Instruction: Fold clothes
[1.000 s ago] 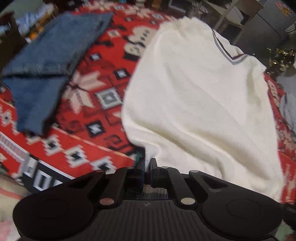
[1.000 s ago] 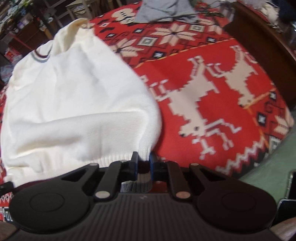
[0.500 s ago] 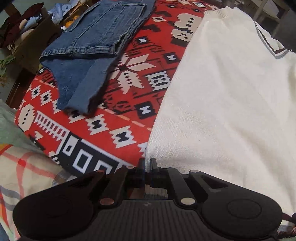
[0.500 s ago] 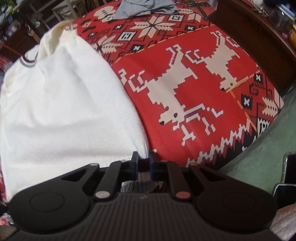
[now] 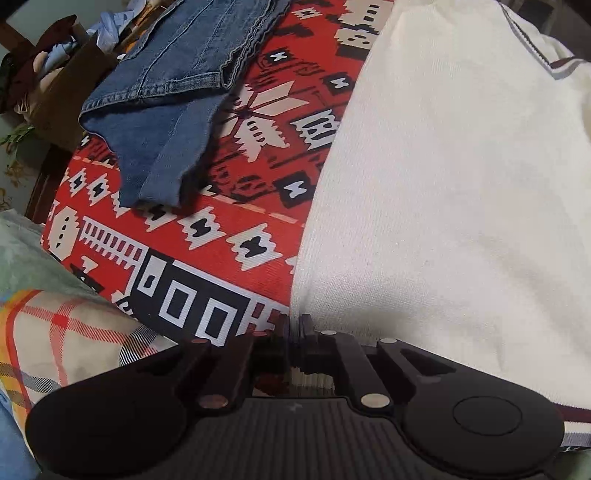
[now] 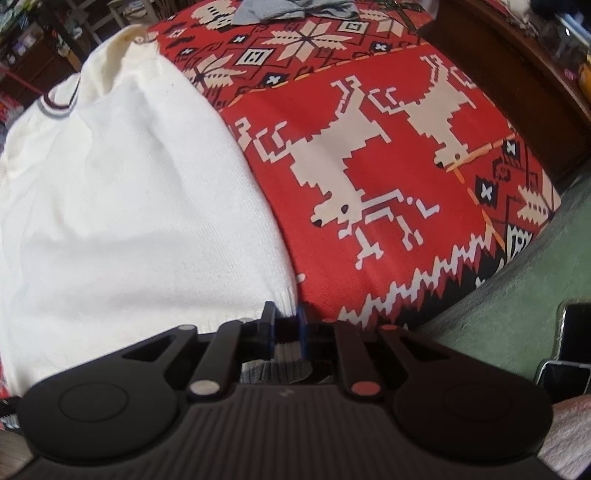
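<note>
Left gripper [image 5: 294,320]: jaws nearly together, pinching the near hem corner of the cream sweater [image 5: 443,184]. Right gripper [image 6: 284,314]: jaws set a little wider, ribbed hem showing between them and grey-striped knit bunched just behind; grip looks real but shallow. Sweater spreads forward from both tools over the red patterned blanket [image 6: 388,122], striped collar [image 5: 546,62] at its far end, body mostly flat with a few soft ridges. Risks, as a judgement: only the hem edge sits in each pinch, so a quick lift or carry may let the knit slide out, sooner on the right side; the two tools hold opposite corners, so uneven travel would skew the fold line; loose knit stretches and sags between the corners, so a fold may land creased. Ahead and left of the left tool lie the denim jeans [image 5: 177,74], already doubled over, well apart from the sweater. Farthest ahead of the right tool, a grey garment [image 6: 295,9] at the blanket's far edge.
</note>
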The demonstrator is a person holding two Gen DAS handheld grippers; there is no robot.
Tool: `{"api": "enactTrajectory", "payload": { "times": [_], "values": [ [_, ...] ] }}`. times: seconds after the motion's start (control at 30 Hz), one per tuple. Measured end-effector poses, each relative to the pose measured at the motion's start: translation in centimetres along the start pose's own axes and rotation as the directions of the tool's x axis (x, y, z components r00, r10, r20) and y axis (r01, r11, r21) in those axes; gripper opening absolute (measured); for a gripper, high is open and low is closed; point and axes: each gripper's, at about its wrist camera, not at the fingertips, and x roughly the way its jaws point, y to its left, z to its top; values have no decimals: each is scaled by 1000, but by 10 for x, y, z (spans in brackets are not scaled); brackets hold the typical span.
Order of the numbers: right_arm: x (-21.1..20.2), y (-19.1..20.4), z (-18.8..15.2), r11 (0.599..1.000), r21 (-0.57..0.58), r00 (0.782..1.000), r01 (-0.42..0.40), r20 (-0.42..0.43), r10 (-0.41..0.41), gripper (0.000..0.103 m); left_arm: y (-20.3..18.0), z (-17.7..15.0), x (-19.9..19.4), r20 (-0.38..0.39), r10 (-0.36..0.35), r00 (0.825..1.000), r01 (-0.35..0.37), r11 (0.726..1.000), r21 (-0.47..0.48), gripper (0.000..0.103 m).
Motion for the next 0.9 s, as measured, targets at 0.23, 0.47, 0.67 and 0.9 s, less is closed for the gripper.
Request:
{"api": "enactTrajectory", "payload": {
  "times": [0.23, 0.47, 0.67, 0.9],
  "values": [
    [-4, -2, 0, 1000, 0, 1000, 6, 9, -6, 33, 5, -2, -3, 1, 0, 1000, 0, 1000, -9, 23],
    [-24, -10, -2, 999, 32, 994, -14, 108, 11, 51, 16, -6, -16, 69, -131, 989, 134, 990, -43, 36],
    [-42, -2, -7, 999, -12, 974, -33, 225, 35, 79, 28, -13, -32, 168, -259, 951, 274, 959, -70, 45],
    [-62, 15, -14, 994, -105, 930, -44, 359, 79, 97, 23, -20, -56, 332, -292, 897, 318, 948, -25, 57]
  ]
}}
